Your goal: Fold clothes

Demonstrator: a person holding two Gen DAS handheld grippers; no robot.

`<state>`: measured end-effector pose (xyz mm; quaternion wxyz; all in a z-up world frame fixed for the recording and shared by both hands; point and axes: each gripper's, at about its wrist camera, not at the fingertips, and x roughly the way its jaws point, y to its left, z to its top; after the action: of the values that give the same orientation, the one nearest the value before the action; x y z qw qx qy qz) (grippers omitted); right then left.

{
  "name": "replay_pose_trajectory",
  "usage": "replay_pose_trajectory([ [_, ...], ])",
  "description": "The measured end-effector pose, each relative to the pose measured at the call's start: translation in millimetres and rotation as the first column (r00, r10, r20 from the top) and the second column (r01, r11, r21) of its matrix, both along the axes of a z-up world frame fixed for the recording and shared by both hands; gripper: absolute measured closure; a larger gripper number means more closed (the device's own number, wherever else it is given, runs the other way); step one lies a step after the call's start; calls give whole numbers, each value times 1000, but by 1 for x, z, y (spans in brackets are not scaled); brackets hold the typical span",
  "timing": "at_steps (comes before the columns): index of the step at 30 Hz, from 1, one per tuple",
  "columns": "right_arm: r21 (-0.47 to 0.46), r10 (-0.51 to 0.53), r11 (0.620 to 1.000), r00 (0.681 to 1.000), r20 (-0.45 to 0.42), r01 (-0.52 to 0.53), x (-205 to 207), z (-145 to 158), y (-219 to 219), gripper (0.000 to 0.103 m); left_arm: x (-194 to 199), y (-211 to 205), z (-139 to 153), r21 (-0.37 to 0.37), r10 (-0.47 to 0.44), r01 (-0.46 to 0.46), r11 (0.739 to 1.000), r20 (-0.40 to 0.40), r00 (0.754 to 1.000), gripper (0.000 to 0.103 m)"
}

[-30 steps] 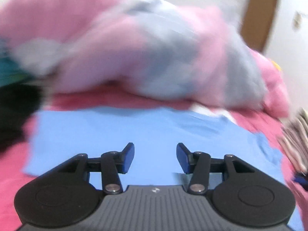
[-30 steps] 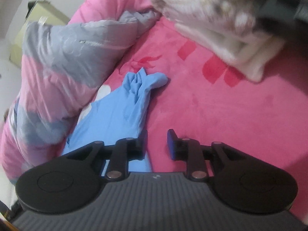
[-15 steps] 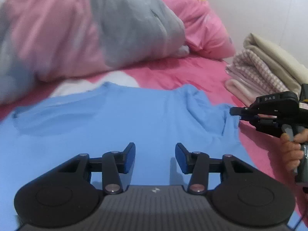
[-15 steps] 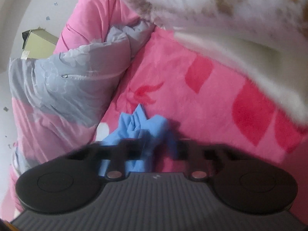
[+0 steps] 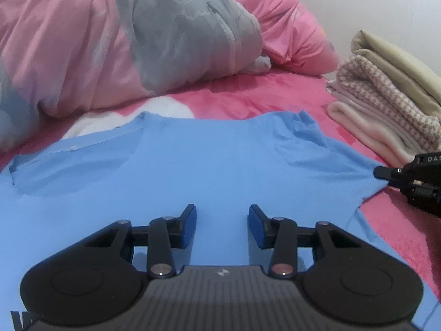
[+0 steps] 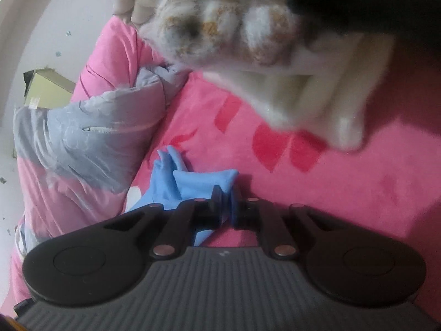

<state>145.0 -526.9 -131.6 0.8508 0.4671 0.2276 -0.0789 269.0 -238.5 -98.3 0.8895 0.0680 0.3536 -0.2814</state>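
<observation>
Blue T-shirt: our blue T-shirt [image 5: 209, 165] lies spread flat on the pink bed [image 5: 248, 96], directly beneath and ahead of our left hand-held gripper [image 5: 222, 226]
Left hand-held gripper: its blue-padded fingers stand apart, holding nothing, low over the middle of the shirt
Right hand-held gripper: our right hand-held gripper [image 6: 226, 207] has its fingers pressed together on a bunched sleeve edge of the shirt, at the shirt's right side
Left view: the right hand-held gripper's black tip meets the shirt's far right corner, cloth drawn toward it
Bedding: a pink and grey quilt [image 5: 124, 35] is heaped behind the shirt
Folded pile: stacked folded blankets [image 5: 386, 93] sit to the right, apart from the shirt
</observation>
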Motion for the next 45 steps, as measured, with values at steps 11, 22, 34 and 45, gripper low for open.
replay_pose_trajectory([
  [11, -806, 620, 297, 745, -245, -512, 20, 56, 152, 98, 7, -3, 5, -40, 13, -13, 999, -1, 1000, 60],
  [22, -828, 611, 160, 713, -345, -537, 24, 25, 173, 97, 29, -69, 48, -97, -237, 238, 966, 26, 971, 60],
  [34, -828, 631, 187, 710, -312, -529, 23, 20, 168, 97, 17, -186, 14, 276, -478, 460, 844, -2, 878, 62],
  [45, -824, 637, 212, 714, -291, -525, 23, 19, 163, 97, 47, -184, 6, 232, -381, 389, 891, -81, 921, 99],
])
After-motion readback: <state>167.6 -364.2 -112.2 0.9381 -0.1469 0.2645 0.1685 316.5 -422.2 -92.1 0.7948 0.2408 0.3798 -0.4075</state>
